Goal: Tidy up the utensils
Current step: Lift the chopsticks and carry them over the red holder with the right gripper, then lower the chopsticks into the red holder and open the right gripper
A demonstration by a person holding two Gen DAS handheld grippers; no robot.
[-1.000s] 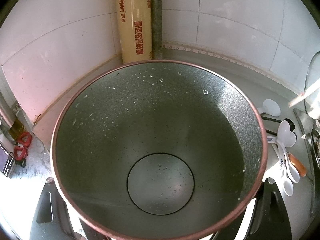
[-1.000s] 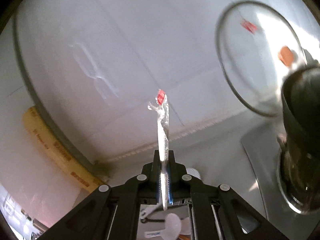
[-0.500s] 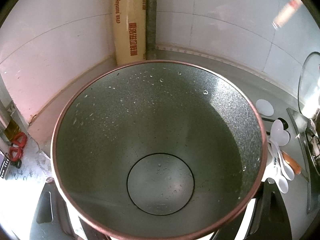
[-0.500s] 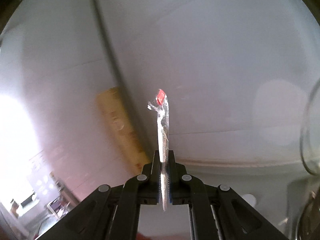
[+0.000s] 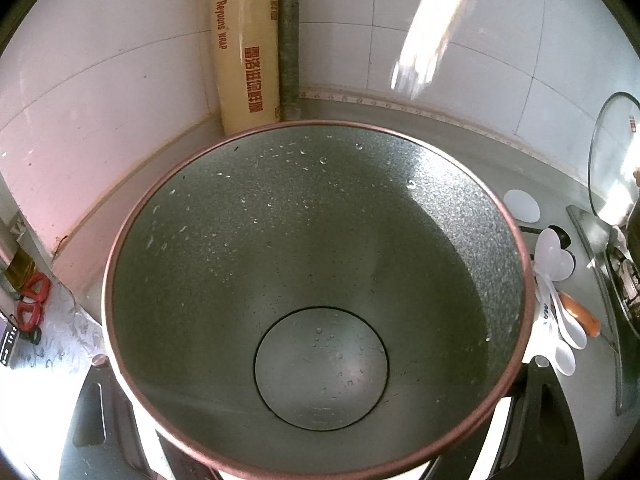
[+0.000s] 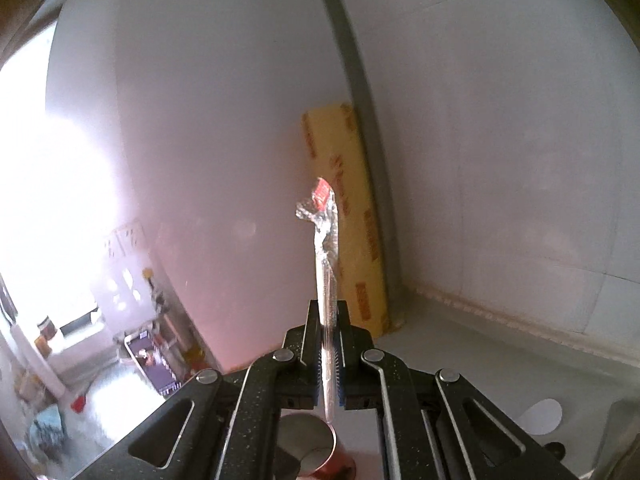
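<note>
A deep metal cup (image 5: 224, 248) with a copper rim and a wet speckled inside fills the left wrist view. My left gripper (image 5: 320, 416) is shut on it, one black finger (image 5: 94, 412) on each side. My right gripper (image 6: 330, 344) is shut on a thin utensil in a crinkled clear wrapper (image 6: 326, 248) with a red tag, which stands up between the pads. In the left wrist view that wrapped utensil (image 5: 432, 28) is a bright blur high above the cup's far right rim. Below the right gripper, the cup's rim (image 6: 320, 460) shows.
A yellow cling-wrap box (image 5: 244, 48) stands in the tiled corner beside a grey pipe (image 5: 289, 40). On the counter right of the cup lie white measuring spoons (image 5: 556, 280), an orange-handled tool (image 5: 580, 314) and a white disc (image 5: 521, 206). A glass lid (image 5: 612, 160) leans far right; red scissors (image 5: 32, 300) lie left.
My right gripper has swung left and risen with the wrapped utensil, from facing the glass lid to facing the corner with the cling-wrap box. The left gripper and cup have stayed put.
</note>
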